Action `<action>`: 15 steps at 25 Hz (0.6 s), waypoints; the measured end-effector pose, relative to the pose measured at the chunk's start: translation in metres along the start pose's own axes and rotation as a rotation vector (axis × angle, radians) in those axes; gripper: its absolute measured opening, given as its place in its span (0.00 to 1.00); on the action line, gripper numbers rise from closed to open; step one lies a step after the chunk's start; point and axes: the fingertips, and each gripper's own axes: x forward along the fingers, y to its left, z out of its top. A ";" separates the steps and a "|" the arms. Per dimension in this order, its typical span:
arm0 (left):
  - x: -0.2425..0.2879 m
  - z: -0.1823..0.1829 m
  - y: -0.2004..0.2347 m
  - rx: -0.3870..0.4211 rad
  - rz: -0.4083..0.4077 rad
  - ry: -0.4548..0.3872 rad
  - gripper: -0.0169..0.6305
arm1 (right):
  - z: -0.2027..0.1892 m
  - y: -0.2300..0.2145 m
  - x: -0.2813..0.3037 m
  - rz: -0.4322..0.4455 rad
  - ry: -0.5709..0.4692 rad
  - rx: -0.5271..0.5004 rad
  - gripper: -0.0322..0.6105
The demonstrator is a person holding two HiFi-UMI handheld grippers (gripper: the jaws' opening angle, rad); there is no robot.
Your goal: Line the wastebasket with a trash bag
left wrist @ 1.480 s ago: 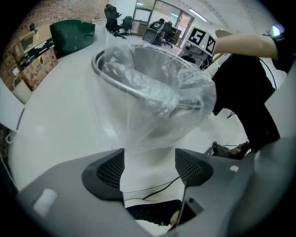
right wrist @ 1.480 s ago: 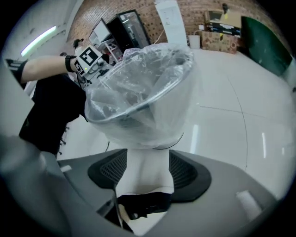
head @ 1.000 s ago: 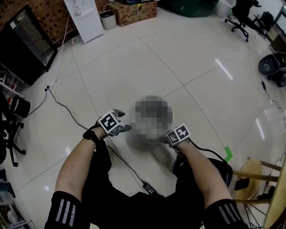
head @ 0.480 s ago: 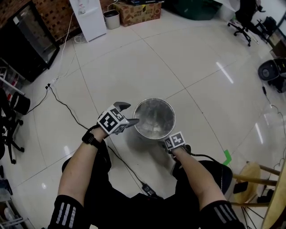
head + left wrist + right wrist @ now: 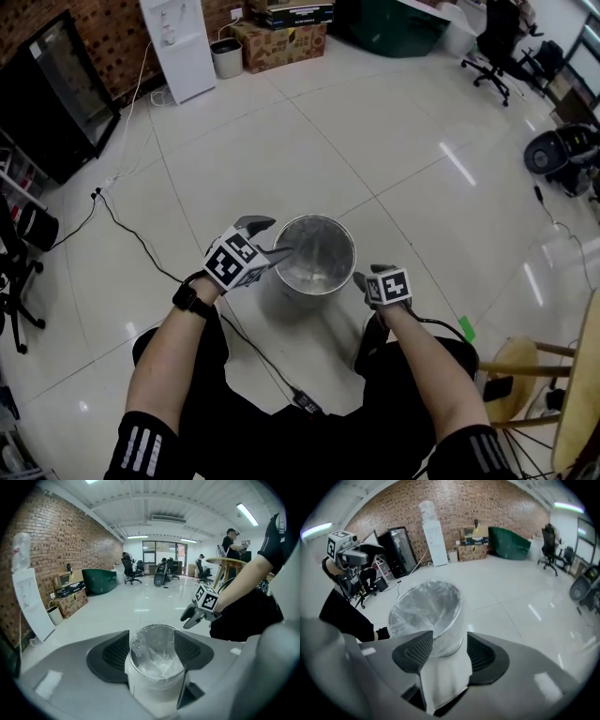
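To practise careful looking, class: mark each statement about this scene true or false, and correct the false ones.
1. The wastebasket stands upright on the floor. True.
2. The wastebasket has nothing inside it. False: a clear trash bag sits inside it.
3. The cardboard box touches the wastebasket. False: it stands far off, across the room by the brick wall.
4. A white water dispenser stands by the brick wall. True.
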 end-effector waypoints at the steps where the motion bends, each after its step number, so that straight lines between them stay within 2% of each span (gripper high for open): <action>1: -0.002 0.004 -0.002 -0.008 0.004 -0.019 0.48 | 0.017 -0.001 -0.012 -0.014 -0.048 -0.039 0.42; 4: -0.011 0.016 -0.005 -0.024 0.035 -0.072 0.38 | 0.072 0.005 -0.052 -0.016 -0.208 -0.098 0.30; 7: -0.022 0.029 -0.003 -0.020 0.086 -0.118 0.28 | 0.114 0.006 -0.092 -0.013 -0.354 -0.091 0.16; 8: -0.025 0.033 -0.003 -0.013 0.100 -0.130 0.23 | 0.124 0.006 -0.104 -0.007 -0.394 -0.080 0.08; 11: -0.031 0.039 -0.004 0.004 0.114 -0.151 0.14 | 0.146 0.013 -0.127 0.034 -0.460 -0.106 0.06; 15: -0.028 0.041 0.000 -0.005 0.101 -0.176 0.12 | 0.158 0.034 -0.132 0.079 -0.483 -0.260 0.06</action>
